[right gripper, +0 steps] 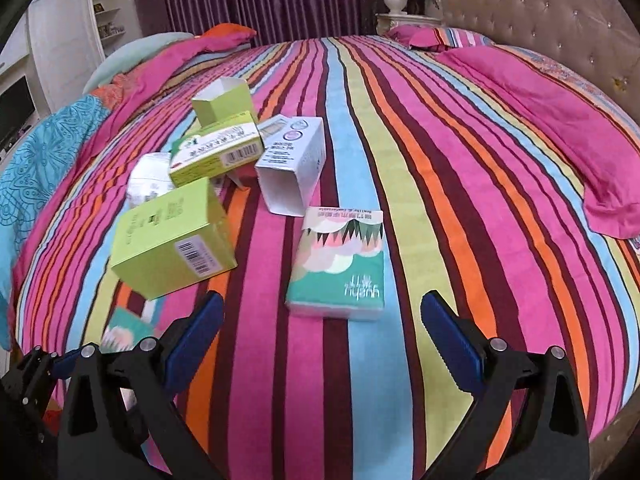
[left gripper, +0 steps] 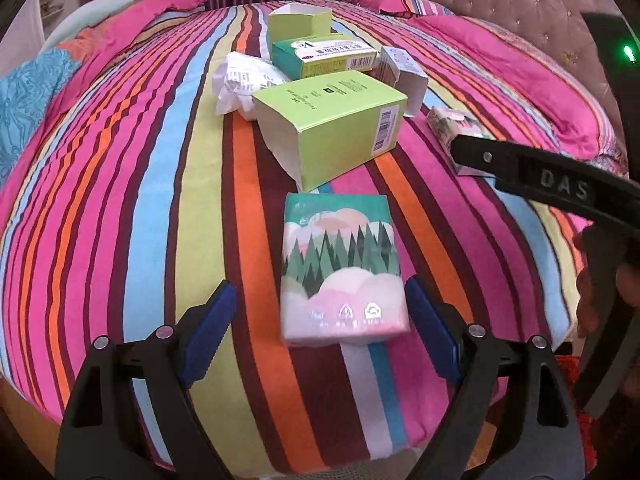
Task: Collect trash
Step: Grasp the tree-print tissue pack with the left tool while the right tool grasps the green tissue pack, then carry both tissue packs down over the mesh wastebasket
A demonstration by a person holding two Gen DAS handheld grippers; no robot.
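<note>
Trash lies on a striped bedspread [left gripper: 120, 200]. In the left wrist view a tissue pack with a forest print [left gripper: 342, 268] lies between the open jaws of my left gripper [left gripper: 320, 332], its near end level with the fingertips. Behind it are a lime green box [left gripper: 332, 128], a green medicine box [left gripper: 324, 54], crumpled white paper [left gripper: 240, 80] and a white box [left gripper: 404, 72]. In the right wrist view my right gripper [right gripper: 322, 332] is open and empty, just short of a second tissue pack [right gripper: 338, 266]. The lime box [right gripper: 172, 236] lies to its left.
Another lime box [left gripper: 298, 20] stands at the back of the pile. Pink pillows [right gripper: 540, 120] and a tufted headboard [right gripper: 540, 12] are on the right. A blue patterned cloth [right gripper: 44, 152] lies on the left. The right gripper's body [left gripper: 560, 188] shows at the left wrist view's right edge.
</note>
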